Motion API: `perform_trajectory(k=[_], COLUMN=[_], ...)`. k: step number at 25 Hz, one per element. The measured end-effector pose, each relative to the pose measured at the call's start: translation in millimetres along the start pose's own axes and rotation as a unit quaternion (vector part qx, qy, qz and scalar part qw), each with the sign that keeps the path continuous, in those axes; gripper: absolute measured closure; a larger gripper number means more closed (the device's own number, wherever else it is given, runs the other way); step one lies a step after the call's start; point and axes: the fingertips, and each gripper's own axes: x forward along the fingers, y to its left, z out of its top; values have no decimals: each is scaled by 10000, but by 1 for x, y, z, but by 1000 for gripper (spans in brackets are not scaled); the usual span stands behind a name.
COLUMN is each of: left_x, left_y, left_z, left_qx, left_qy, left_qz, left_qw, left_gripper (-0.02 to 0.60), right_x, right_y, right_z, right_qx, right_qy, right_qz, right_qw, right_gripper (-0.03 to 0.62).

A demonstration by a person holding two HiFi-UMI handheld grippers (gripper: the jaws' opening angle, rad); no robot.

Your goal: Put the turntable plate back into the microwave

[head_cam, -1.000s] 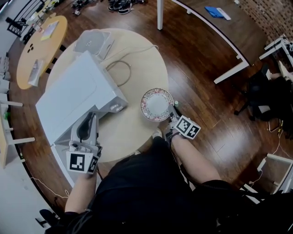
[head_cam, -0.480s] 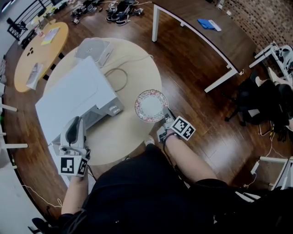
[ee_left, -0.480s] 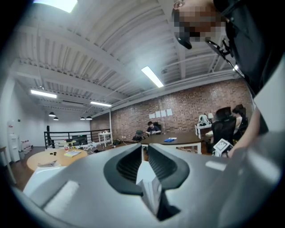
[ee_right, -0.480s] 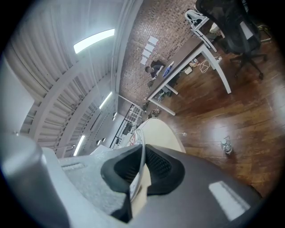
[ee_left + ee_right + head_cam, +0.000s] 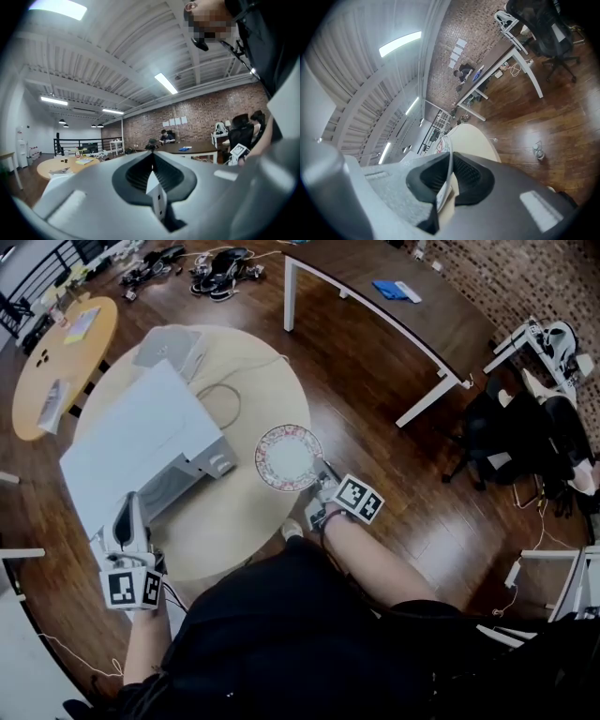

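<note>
Right gripper (image 5: 317, 475) has its jaws clamped on the round white plate with a red patterned rim (image 5: 286, 457), held above the round beige table (image 5: 246, 521) at three o'clock of the white box-shaped microwave (image 5: 131, 448). Left gripper (image 5: 128, 508), at seven o'clock, pinches the white door (image 5: 157, 200) by its edge.

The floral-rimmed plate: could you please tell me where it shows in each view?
Head view: plate at centre, its near rim gripped by the right gripper.
Left gripper view: not made out.
Right gripper view: plate edge-on between the jaws, lower centre.
Shared landmark: the long dark desk, in all three views.
</note>
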Motion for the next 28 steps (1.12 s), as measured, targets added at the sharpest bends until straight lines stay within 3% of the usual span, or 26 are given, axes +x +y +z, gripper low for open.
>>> perform_trajectory(k=[13, 28], left_x=[-21, -63], left_y=[-2, 17], left_z=[8, 4], left_qx=[136, 126], left_qy=[-61, -30], left_qz=[41, 378], left_qw=[9999, 9992], left_gripper=[577, 574], right_x=[-19, -8], right_y=[1, 26], right_z=[-9, -45], right_qx=[100, 47], right_qy=[47, 461], right_qz=[-2, 196], right_qw=[9999, 9987], right_gripper=[577, 577])
